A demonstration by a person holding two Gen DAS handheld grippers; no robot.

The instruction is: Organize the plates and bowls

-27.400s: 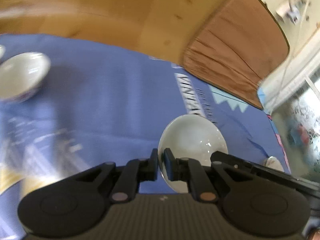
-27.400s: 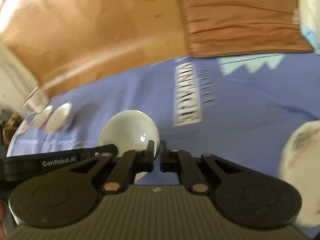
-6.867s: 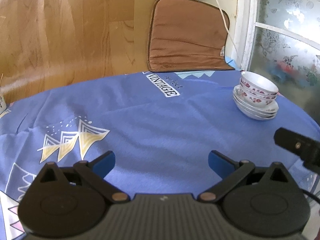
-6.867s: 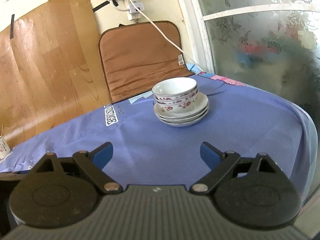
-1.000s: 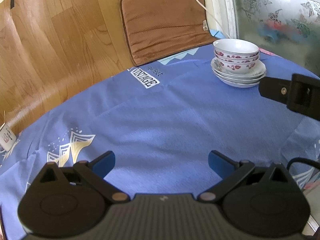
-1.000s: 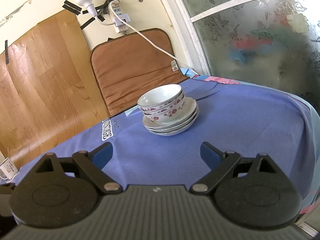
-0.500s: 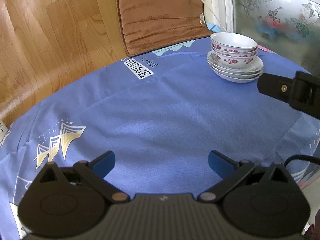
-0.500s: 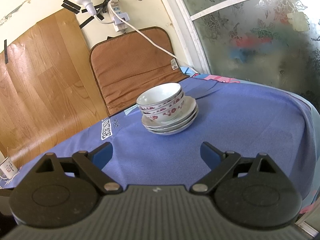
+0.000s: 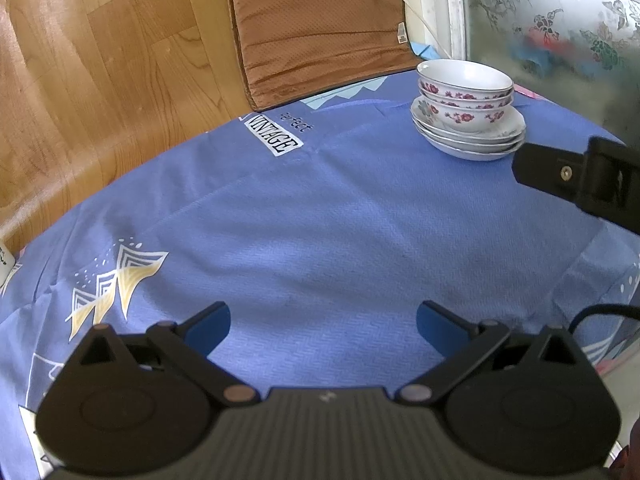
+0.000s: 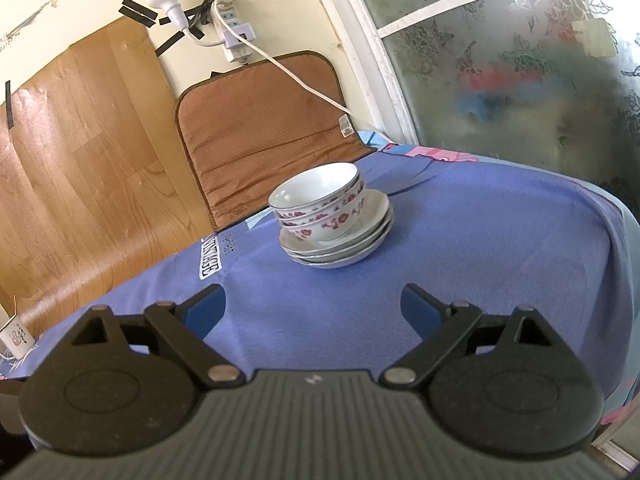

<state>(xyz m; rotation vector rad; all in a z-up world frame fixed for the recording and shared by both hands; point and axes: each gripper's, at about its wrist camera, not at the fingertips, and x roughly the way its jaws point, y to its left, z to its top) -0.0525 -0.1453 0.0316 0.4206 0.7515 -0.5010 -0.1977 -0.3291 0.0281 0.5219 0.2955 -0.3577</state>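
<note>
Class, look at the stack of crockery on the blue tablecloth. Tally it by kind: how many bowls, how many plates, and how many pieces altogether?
Bowls: 3, nested, with red flower pattern
Plates: 3, stacked beneath the bowls
Total: 6 pieces, as far as the visible rims show

We cannot count the plates [image 10: 352,250] for certain: the rims crowd together under the bowls [image 10: 320,200], whose lower ones show only as bands. The plates' middles are covered by the bowls. In the left view the right gripper [image 9: 580,184] is cut off by the right edge, its fingers out of sight. A cup [image 10: 16,338] at the table's far left is cropped by the frame. A cord [image 9: 600,312] runs off the right edge. Behind the frosted glass [image 10: 520,80] red and blue shapes are too blurred to name. The cushion's tag [image 10: 345,125] is too small to read.
</note>
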